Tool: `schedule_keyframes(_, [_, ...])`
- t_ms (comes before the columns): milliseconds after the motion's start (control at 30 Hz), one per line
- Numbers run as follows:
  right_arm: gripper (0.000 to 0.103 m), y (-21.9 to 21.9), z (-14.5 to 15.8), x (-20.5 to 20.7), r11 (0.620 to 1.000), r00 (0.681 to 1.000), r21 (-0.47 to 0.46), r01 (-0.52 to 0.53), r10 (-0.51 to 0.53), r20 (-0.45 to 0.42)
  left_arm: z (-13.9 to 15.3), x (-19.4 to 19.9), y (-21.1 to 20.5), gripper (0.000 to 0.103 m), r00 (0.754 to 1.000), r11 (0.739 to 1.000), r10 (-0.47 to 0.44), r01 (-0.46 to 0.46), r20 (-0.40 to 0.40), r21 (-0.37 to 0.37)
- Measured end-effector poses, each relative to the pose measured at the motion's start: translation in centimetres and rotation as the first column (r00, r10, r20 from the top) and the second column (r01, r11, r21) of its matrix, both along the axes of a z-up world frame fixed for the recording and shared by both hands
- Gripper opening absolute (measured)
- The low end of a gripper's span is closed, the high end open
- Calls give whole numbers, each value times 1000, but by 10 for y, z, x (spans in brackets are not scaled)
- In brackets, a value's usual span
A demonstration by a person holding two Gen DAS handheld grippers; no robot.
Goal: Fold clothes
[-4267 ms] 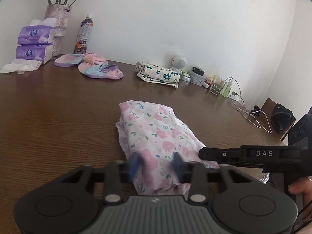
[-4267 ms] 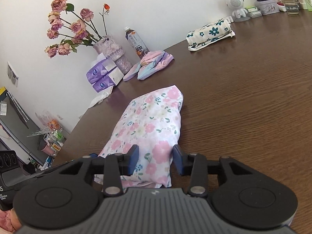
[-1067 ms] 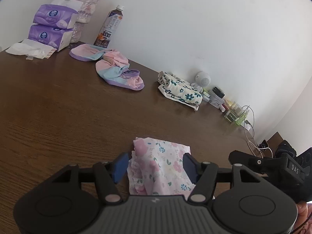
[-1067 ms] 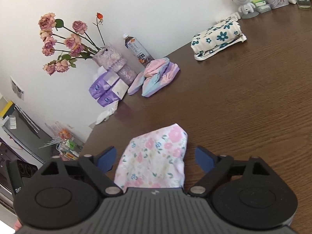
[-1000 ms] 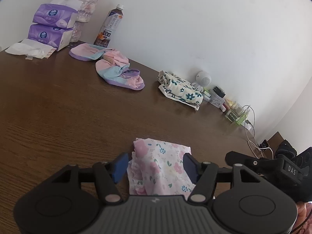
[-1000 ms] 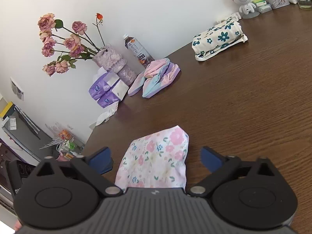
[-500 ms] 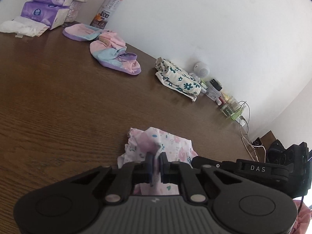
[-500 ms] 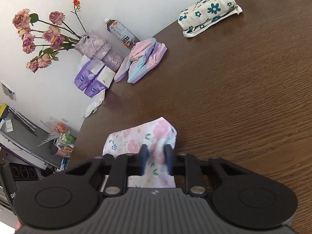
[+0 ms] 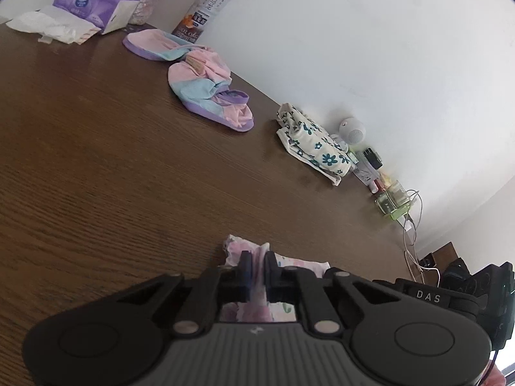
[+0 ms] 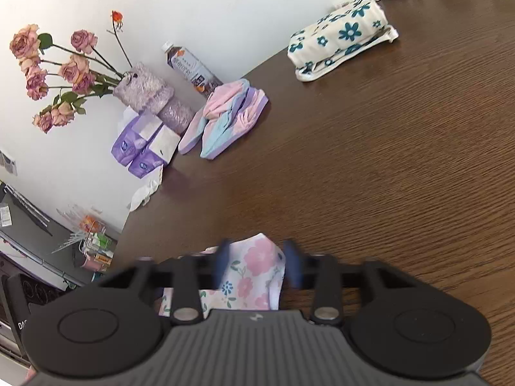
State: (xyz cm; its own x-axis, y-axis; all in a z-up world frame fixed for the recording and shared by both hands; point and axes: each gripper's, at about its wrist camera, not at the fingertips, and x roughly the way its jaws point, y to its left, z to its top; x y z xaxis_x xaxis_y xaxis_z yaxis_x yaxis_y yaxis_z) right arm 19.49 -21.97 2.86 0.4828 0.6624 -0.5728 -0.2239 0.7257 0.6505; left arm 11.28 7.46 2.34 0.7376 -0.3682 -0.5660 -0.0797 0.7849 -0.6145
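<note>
the pink floral garment (image 10: 254, 270) lies bunched at the near edge of the table (image 10: 386, 160). the left hand-held gripper (image 9: 256, 268) is still pinched narrow on a fold of it. the right hand-held gripper (image 10: 257, 263), clamped on the cloth half a second ago, now has its blurred fingers (image 10: 291, 265) spread apart around it. the striped pastel clothes (image 9: 206, 83) and blue-flowered bundle (image 9: 313, 148) remain by the far edge.

Both cameras ride low behind their fingers, close over the wooden table (image 9: 96, 148). The left one faces the wall, tilted; the right one looks down more steeply. Beyond both finger pairs lie the same pastel garment (image 9: 209, 93) and blue-flowered bundle (image 10: 341, 37).
</note>
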Motion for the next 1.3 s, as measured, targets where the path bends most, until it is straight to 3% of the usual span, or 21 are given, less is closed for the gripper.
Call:
schedule_keyframes(33, [11, 1, -1, 0, 1000, 1000, -2, -5, 5, -1, 2, 0, 1, 14, 1000, 1000, 9, -9, -1, 0])
schedule_keyframes(100, [12, 0, 0, 1, 1000, 1000, -2, 1, -1, -2, 5, 0, 3, 53, 999, 999, 32, -32, 2, 11])
schedule_keyframes(167, [27, -3, 2, 3, 1000, 1000, -1, 12, -12, -3, 6, 2, 4, 59, 999, 999, 37, -37, 3, 16])
schedule_keyframes(200, [45, -4, 3, 4, 1000, 1000, -1, 23, -23, -1, 4, 4, 3, 58, 1000, 999, 31, -31, 1, 14])
schedule_keyframes(233, [49, -5, 4, 6, 999, 999, -2, 39, -39, 4, 3, 6, 3, 58, 1000, 1000, 25, -25, -1, 11])
schedule_keyframes(267, [48, -5, 4, 8, 999, 999, -5, 45, -45, 3, 1, 8, 3, 48, 1000, 1000, 20, -20, -3, 9])
schedule_keyframes(333, [47, -2, 2, 12, 999, 999, -9, 37, -38, -12, -2, 11, 2, 14, 1000, 1000, 8, -8, -7, 4])
schedule_keyframes(433, [17, 3, -5, 14, 1000, 999, 6, 10, -10, -36, -5, 11, 3, 15, 1000, 1000, 18, -18, -18, 3])
schedule_keyframes(467, [14, 4, -6, 14, 1000, 999, 9, 6, -6, -39, -5, 10, 5, 31, 999, 1000, 32, -32, -21, 2])
schedule_keyframes(500, [14, 4, -7, 13, 1000, 999, 8, 9, -9, -38, -4, 8, 7, 60, 999, 999, 45, -45, -23, 1])
schedule_keyframes(567, [19, 2, -5, 12, 1000, 999, 8, 16, -16, -33, -3, 6, 11, 70, 997, 998, 68, -68, -26, 1])
schedule_keyframes(633, [42, -1, -3, 11, 1000, 999, 18, 24, -23, -30, -2, 6, 12, 47, 998, 998, 55, -55, -3, 6])
schedule_keyframes(667, [47, -2, -3, 11, 999, 999, 20, 29, -28, -25, -2, 6, 12, 19, 999, 999, 48, -48, 7, 6])
schedule_keyframes(700, [44, -1, -2, 11, 999, 999, 17, 29, -29, -21, -3, 6, 12, 10, 999, 999, 43, -43, 8, -9])
schedule_keyframes(767, [21, 1, -4, 11, 1000, 999, 22, 18, -17, -30, -3, 5, 13, 23, 999, 999, 34, -34, 10, -36])
schedule_keyframes(800, [19, 2, -5, 10, 1000, 999, 26, 15, -14, -31, 0, 0, 14, 47, 999, 999, 40, -40, 20, -31])
schedule_keyframes(867, [23, 2, -3, 5, 999, 1000, 30, 18, -17, -20, 7, -15, 15, 66, 997, 999, 55, -54, 62, -4])
schedule_keyframes(967, [52, -8, 7, -15, 999, 999, 36, 20, -21, 30, 16, -46, 9, 65, 994, 996, 13, -22, 108, 84])
schedule_keyframes(1167, [52, -20, 16, -80, 998, 995, -48, -49, 53, 88, 11, -96, -15, 54, 992, 988, -111, 104, 56, 117])
schedule_keyframes(1233, [52, -21, 13, -98, 996, 995, -63, -58, 63, 83, 8, -107, -19, 42, 992, 986, -121, 115, 45, 121])
schedule_keyframes(1300, [52, -22, 10, -113, 996, 995, -70, -58, 64, 80, 3, -111, -19, 14, 990, 988, -132, 126, 52, 92])
